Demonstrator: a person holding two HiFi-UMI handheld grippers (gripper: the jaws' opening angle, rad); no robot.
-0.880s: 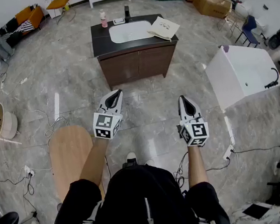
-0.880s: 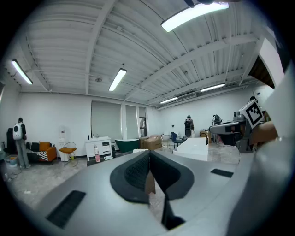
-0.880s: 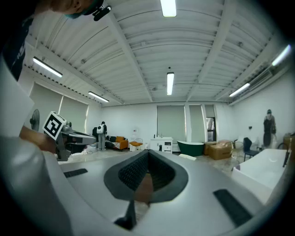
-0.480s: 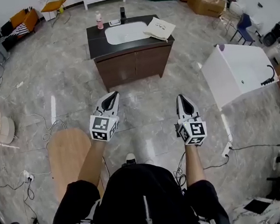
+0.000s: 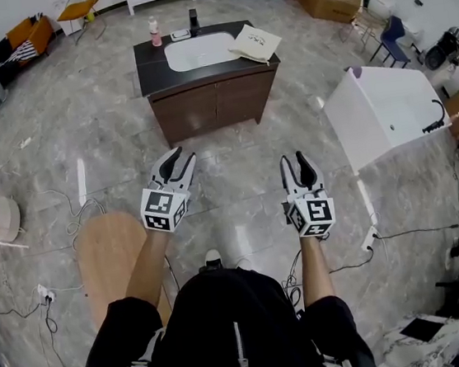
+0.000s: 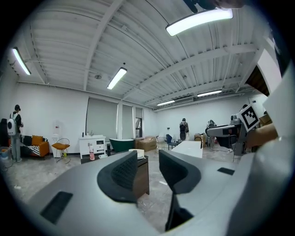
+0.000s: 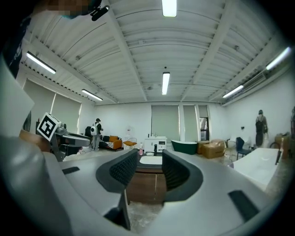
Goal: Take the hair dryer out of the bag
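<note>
Across a grey stone floor (image 5: 106, 127) from a dark wood vanity (image 5: 212, 106), a person stands with a two-jaw tool in each hand, both held level and aimed at the far counter. The left gripper (image 5: 178, 156) has its jaws parted by a narrow gap, and its own view shows only the distant cabinet between the ribbed pads. The right gripper (image 5: 296, 160) stands a little wider and is likewise empty, with the white basin (image 7: 150, 160) framed between its jaws.

The pale cloth bag (image 5: 255, 44) lies at the right end of the countertop, just beside the basin, well apart from both tools. The hair dryer shows in no view — it is presumably inside the bag. A pink bottle (image 5: 154, 32) stands at the counter's far left corner.

By the look of it, the task has barely begun: this is the approach, with nothing touched. The next move calls for walking up to the vanity and bringing both tools over the bag. One gripper would likely pin or lift the bag's edge to open its mouth, while the other reaches in for the dryer — the right tool is the nearer to that end of the counter. Soft cloth may slide or bunch under a single grip, so steadying it first seems wise.
</note>
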